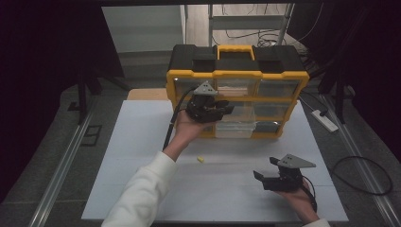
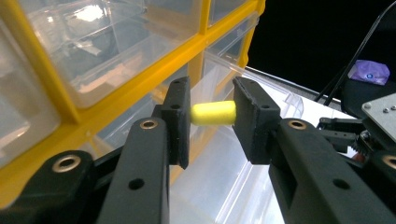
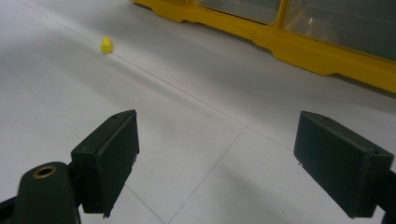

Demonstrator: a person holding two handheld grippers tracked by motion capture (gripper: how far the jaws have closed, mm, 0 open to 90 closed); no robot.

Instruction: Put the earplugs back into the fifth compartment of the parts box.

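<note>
A small yellow foam cylinder (image 2: 214, 113) is pinched end to end by my left gripper (image 2: 212, 114), which is shut on it. That gripper (image 1: 226, 108) is held up against the front of the yellow and black drawer organiser (image 1: 236, 74), just above a clear drawer (image 1: 236, 124) that is pulled out. A second yellow cylinder (image 1: 200, 160) lies loose on the white table (image 1: 142, 156), and the right gripper view has it far off (image 3: 107, 45). Near the table's front right, my right gripper (image 1: 265, 168) stands open with nothing between its jaws (image 3: 215, 163).
The organiser's clear drawers (image 2: 93, 51) are close in front of the left gripper. A white power strip (image 1: 325, 120) and a looped cable (image 1: 364, 175) lie on the floor at the right. Dark stands flank the table.
</note>
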